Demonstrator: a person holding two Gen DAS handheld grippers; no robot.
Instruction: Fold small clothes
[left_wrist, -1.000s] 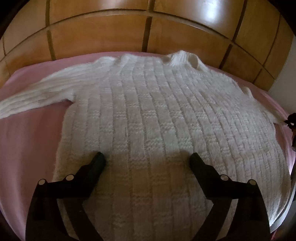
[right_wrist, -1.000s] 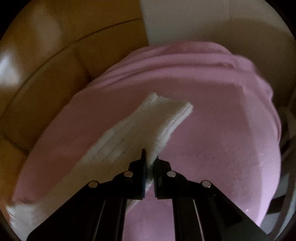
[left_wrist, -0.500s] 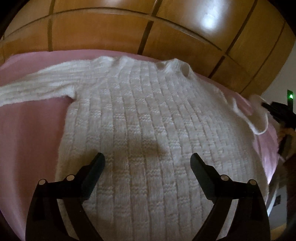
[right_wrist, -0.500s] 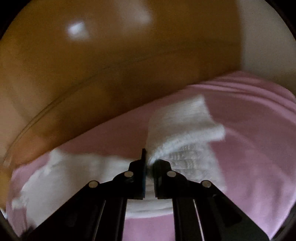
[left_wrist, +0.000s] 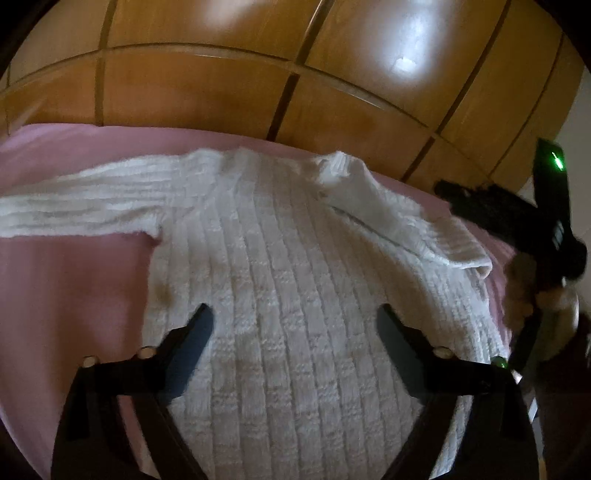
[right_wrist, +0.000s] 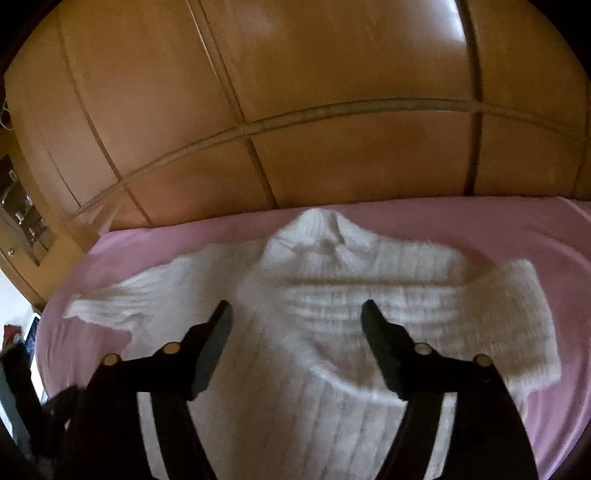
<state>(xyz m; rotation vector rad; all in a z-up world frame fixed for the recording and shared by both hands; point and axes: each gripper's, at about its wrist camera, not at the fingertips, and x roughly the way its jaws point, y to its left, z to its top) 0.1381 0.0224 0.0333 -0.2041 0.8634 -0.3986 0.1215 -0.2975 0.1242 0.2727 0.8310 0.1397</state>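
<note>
**Right sleeve laid over, both claws wide**

My left claw is spread wide over the lower body of the white knit sweater, holding nothing. The sweater lies flat on the pink bed sheet; its knit is thick and fuzzy, in raised vertical ribs crossed by a basket-weave block pattern. Its left sleeve stretches straight out across the sheet, ribbed along its length. The short ribbed collar stands at the top, toward the glossy wooden wardrobe panels with dark grooves between them. To the right, the other sleeve lies folded diagonally across the shoulder and chest, its cuff rounded at the sweater's edge.

My right claw also gapes wide and empty above the chest, the collar dead ahead and the folded sleeve lying as a broad soft band to its right.

A second ago that claw was pinched shut on the sleeve, which lay stretched out on the bare sheet; half a second ago it was carrying it over. It has since let go. My left claw has stayed spread over the hem.
</note>
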